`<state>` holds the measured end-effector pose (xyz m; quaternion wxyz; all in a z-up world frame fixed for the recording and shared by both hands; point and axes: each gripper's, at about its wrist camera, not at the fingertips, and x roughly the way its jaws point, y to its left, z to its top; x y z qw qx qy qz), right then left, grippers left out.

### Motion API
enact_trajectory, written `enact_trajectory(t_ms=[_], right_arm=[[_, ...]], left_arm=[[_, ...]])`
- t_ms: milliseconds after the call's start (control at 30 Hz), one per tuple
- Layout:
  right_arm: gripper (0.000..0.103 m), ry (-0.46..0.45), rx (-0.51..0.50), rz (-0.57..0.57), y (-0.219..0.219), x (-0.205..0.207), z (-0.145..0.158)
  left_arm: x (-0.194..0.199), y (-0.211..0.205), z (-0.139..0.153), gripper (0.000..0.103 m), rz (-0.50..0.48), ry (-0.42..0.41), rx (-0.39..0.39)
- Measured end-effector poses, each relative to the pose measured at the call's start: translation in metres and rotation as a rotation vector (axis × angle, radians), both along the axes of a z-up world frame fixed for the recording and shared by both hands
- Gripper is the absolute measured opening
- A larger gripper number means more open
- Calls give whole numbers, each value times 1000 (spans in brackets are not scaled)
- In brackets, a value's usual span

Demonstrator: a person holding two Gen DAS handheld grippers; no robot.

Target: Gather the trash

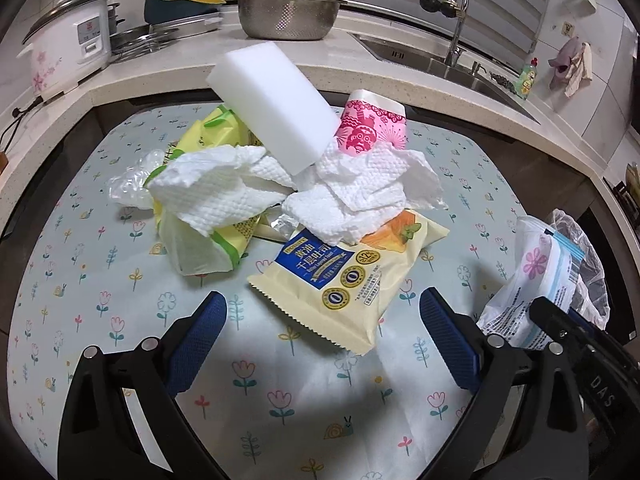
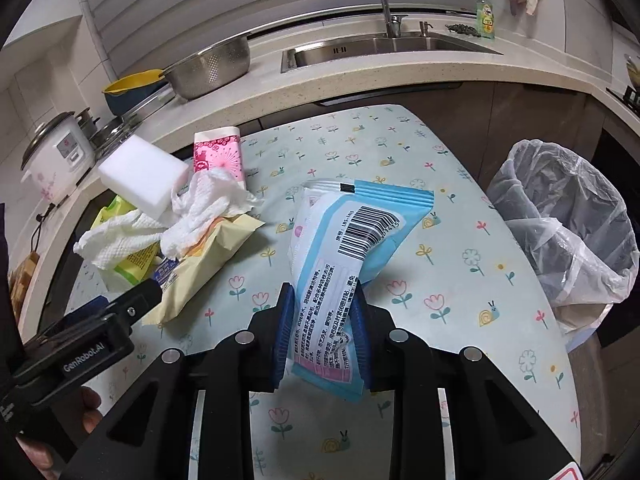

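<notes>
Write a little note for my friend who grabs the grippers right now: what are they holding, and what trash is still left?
Right gripper: shut on the blue wipes packet, lifted over the table.
Left gripper: open, holding nothing, pointed at the cream snack bag.
Bin: at the table's right edge, liner in; I can't see any trash inside.
Left to collect: snack bag, crumpled paper towels, yellow-green wrapper, pink cup, clear plastic. The white sponge rests on the pile.
</notes>
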<state>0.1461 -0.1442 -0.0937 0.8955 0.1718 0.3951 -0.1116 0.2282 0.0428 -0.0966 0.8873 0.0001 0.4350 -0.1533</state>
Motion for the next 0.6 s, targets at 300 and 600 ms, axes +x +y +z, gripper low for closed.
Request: enact_trajectory(t_ms=[300,600], right_arm=[[26,13,16,-14,-11,0,-9],[26,0,30,-23,-21,-10,-7]], left_arm=[[7,-18,-16,68,-47,19,36],[1,-22,-21,8,-84,75,8]])
